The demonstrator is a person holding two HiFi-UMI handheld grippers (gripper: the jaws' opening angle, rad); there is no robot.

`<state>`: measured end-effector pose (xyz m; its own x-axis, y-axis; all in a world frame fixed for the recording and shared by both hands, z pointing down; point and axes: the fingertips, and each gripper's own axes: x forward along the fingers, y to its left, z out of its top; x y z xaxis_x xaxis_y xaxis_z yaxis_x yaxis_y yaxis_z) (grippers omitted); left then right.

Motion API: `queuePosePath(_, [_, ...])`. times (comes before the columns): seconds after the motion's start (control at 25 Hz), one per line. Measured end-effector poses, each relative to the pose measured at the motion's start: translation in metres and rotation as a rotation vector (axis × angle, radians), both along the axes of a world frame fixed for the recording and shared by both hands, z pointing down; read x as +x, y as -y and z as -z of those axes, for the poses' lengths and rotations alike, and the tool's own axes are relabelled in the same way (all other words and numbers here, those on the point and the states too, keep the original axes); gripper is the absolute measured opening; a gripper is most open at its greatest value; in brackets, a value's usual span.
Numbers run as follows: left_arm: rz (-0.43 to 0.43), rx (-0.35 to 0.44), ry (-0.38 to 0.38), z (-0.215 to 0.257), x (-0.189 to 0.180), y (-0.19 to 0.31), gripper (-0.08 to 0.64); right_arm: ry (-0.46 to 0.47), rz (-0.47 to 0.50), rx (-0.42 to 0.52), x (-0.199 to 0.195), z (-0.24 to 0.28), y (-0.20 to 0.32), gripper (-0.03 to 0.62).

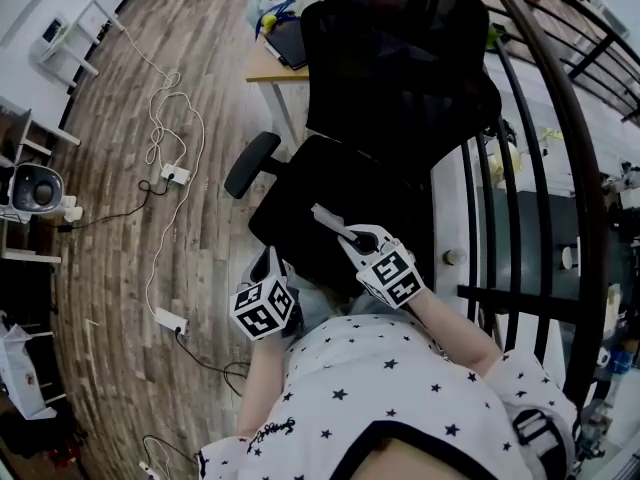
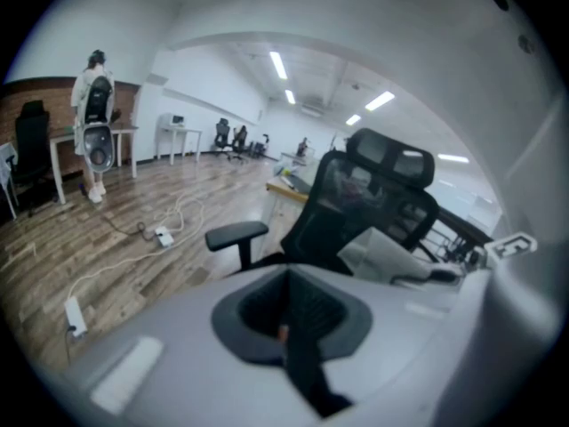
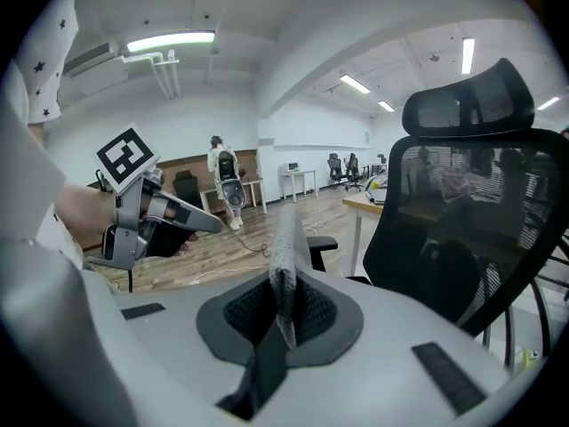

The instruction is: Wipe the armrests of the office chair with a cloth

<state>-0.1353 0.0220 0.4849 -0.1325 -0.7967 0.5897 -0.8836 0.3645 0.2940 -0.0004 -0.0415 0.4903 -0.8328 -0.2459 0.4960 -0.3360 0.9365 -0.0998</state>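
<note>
**Mia:** Grey cloth (image 3: 286, 238), soft and floppy, is pinched tight in the right gripper (image 1: 352, 238). It sticks up past the jaws in a folded strip.

**Tom:** Where is it?

**Mia:** Up in the air, over the front of the seat (image 1: 330, 183) of the office chair (image 1: 400, 68). It is not touching the chair.

**Tom:** And the left gripper (image 1: 270, 266)?

**Mia:** Its jaws are pressed together with nothing in them. It hangs just beside the other one.

**Tom:** Will the cloth be hard to use?

**Mia:** I think not. It looks light and bendy, so it should wrap over the armrest (image 1: 250, 163). It may bunch up or slip, so a firm pinch on the fold, like now, seems best.

**Tom:** What about the armrest?

**Mia:** It looks hard and smooth, with round ends. It sticks out on the person's left, well apart from the cloth. The other armrest I can't pick out from above.

**Tom:** Is there room to move?

**Mia:** On the left, yes. There is wood floor (image 1: 110, 218) with only thin cables (image 1: 160, 138) on it. A desk (image 1: 268, 66) stands behind the armrest. On the right it looks tight, because black bars (image 1: 540, 168) stand close beside the chair. The chair may turn when pushed, so the free gripper could steady it.
</note>
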Motion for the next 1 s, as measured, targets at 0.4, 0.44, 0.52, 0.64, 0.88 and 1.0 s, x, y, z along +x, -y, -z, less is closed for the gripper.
queuePosePath(0.4, [-0.123,-0.005,0.001,0.003,-0.065,0.050,0.008,0.012,-0.129,-0.005,-0.061,0.008,0.041,0.026])
queuePosePath(0.44, [-0.129,-0.006,-0.003,0.002,-0.073,0.054,0.008,0.010,-0.139,-0.003,-0.068,0.009,0.044,0.026])
queuePosePath(0.52, [-0.142,-0.009,-0.010,0.001,-0.087,0.060,0.008,0.006,-0.159,0.000,-0.081,0.011,0.051,0.026])
queuePosePath(0.64, [-0.165,-0.011,-0.023,-0.001,-0.103,0.069,0.008,-0.006,-0.184,0.006,-0.098,0.011,0.058,0.026])
queuePosePath(0.88, [-0.202,-0.018,-0.046,-0.010,-0.134,0.079,0.008,-0.032,-0.221,0.015,-0.130,0.006,0.071,0.026])
queuePosePath(1.0, [-0.210,-0.024,-0.057,-0.013,-0.153,0.081,0.008,-0.044,-0.233,0.021,-0.148,0.005,0.076,0.026])
